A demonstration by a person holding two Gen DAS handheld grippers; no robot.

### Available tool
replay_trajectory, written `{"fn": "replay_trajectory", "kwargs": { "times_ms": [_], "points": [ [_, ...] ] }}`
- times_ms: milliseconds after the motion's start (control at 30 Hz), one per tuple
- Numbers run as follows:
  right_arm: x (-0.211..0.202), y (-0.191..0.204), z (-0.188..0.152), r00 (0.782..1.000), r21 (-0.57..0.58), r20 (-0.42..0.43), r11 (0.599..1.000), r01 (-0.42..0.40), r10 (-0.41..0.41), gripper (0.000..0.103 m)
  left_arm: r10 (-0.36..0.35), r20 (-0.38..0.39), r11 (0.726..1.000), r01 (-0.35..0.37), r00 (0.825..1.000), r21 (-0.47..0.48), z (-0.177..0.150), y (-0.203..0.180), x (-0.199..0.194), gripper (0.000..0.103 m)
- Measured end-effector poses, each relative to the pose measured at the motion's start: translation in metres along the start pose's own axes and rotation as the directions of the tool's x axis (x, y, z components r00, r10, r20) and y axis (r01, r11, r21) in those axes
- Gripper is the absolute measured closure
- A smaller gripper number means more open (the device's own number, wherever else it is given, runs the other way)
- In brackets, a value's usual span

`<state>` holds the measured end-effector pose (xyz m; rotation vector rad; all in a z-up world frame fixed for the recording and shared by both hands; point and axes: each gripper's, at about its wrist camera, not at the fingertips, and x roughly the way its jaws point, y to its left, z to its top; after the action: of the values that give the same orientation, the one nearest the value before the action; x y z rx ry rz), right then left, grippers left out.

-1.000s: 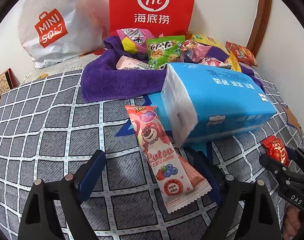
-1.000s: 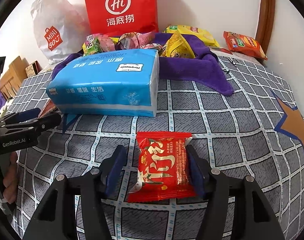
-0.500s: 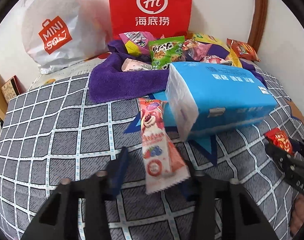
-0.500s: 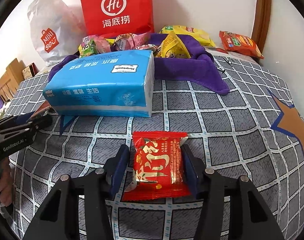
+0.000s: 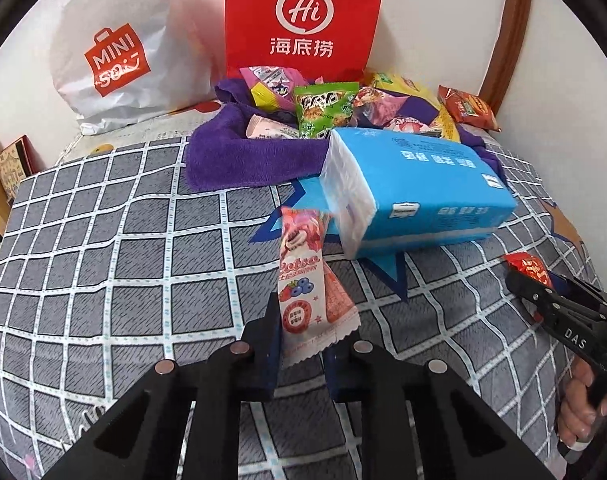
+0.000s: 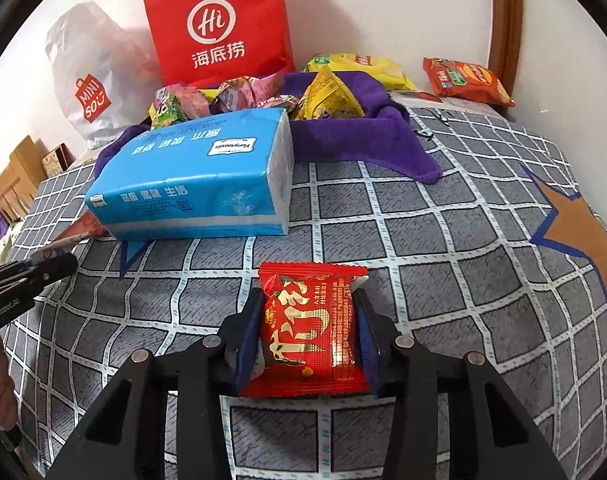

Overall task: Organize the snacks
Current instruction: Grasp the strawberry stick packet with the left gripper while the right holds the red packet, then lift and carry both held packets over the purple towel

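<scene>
On the checked bedspread [image 5: 103,248], left tool [image 5: 301,344] pinches the pink strawberry snack bar [image 5: 303,280] beside the blue tissue pack [image 5: 423,192]; right tool's [image 6: 309,344] jaws have just closed, clamping the red snack packet [image 6: 309,328].

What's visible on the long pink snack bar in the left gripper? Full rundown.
The pink snack bar is a long, glossy plastic wrapper printed with a pink bear, script lettering, berries and a round red badge, with a crimped, serrated bottom edge. The left gripper has just closed on its lower end, pads pressing both sides. It stands nearly upright, twisted, its lower corner flaring right. Its top overlaps the blue tissue pack in view; contact cannot be told. It appears lifted off the checked bedcover.
</scene>
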<state>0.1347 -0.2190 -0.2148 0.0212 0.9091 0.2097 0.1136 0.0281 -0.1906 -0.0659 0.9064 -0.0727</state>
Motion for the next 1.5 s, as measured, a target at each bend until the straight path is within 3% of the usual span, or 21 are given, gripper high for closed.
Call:
{"fn": "replay_trajectory", "kwargs": {
  "times_ms": [833,1500],
  "points": [
    [-0.057,0.044,0.003,0.995,-0.042,0.063,0.996,-0.078,0.08,0.06,-0.048,0.099,0.997,0.053,0.994,-0.051,-0.012,0.01,-0.073,0.088],
    [-0.102,0.051,0.046,0.986,-0.055,0.154,0.997,-0.054,0.062,0.06,-0.104,0.153,0.994,0.109,0.983,-0.03,0.021,-0.009,-0.106,0.088]
  ]
}}
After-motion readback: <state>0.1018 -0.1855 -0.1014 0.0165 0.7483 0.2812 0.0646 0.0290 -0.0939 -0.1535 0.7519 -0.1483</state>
